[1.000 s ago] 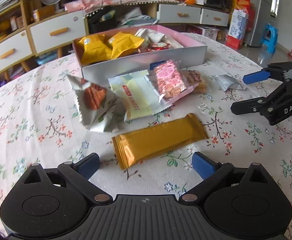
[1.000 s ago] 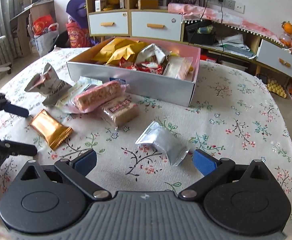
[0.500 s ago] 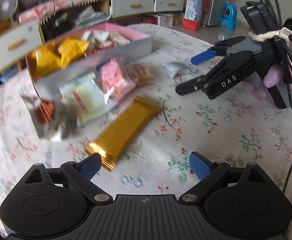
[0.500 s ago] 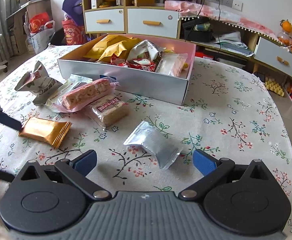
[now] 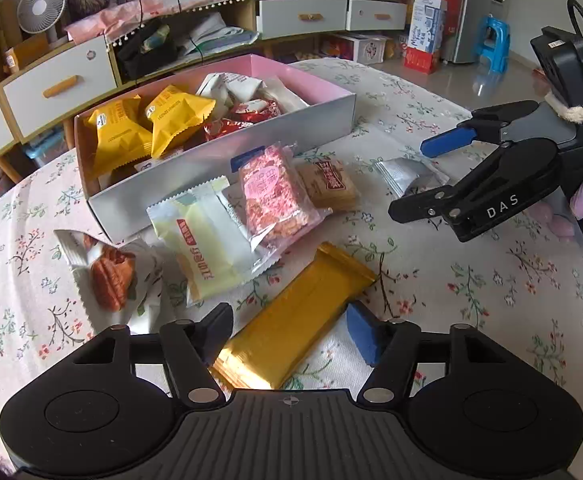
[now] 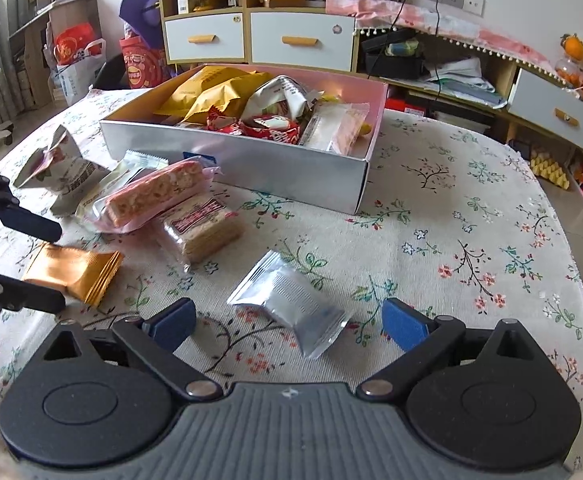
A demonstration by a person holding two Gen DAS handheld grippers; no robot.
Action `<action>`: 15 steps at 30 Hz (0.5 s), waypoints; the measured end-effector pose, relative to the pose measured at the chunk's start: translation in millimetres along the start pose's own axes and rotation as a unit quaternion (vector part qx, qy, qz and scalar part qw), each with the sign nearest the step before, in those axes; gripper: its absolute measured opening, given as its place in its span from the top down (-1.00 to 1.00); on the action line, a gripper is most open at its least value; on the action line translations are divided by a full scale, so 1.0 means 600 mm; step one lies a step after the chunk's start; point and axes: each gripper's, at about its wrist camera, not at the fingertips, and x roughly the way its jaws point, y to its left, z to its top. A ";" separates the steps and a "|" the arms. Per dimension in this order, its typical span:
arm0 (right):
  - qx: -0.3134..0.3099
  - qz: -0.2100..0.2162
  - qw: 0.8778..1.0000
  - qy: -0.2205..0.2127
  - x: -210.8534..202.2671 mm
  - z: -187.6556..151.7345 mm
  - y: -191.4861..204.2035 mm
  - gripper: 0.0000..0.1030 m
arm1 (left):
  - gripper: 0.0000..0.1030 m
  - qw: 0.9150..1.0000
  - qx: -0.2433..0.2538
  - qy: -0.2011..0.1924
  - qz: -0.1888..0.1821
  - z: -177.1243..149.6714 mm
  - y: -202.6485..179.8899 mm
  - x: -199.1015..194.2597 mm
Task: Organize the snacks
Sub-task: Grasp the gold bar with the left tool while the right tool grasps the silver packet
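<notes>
Your left tongs had just been closing, half open astride the gold bar on the tabletop, not yet pinching; its long axis ran forward-right. Your right tongs stood wide, empty, straddling the silver packet.

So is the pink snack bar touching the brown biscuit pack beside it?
Touching: in the right wrist view the pink snack bar rests against the brown biscuit pack.

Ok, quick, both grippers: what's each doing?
Left gripper: fingers just been closing around the gold bar, not clearly gripping it.
Right gripper: open, silver packet between fingers, unheld.
</notes>
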 end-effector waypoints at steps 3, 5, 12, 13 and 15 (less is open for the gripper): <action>0.011 -0.003 1.000 0.001 0.002 0.000 -0.005 -0.81 | 0.20 1.000 -0.025 0.004 -0.004 0.009 -0.001 0.005; 0.011 0.001 1.000 0.000 0.001 0.000 -0.006 -0.74 | 0.30 0.999 -0.039 0.009 -0.006 0.011 -0.003 0.006; 0.005 0.017 1.000 -0.001 -0.005 0.004 -0.011 -0.26 | 0.39 0.999 -0.034 0.028 -0.019 0.014 -0.024 0.002; 0.004 0.017 1.000 0.000 -0.006 0.004 -0.011 -0.21 | 0.39 0.999 -0.036 0.028 -0.017 0.014 -0.026 0.002; -0.001 0.021 1.000 0.001 -0.007 0.006 -0.008 -0.08 | 0.39 0.999 -0.044 0.030 -0.012 0.015 -0.026 0.003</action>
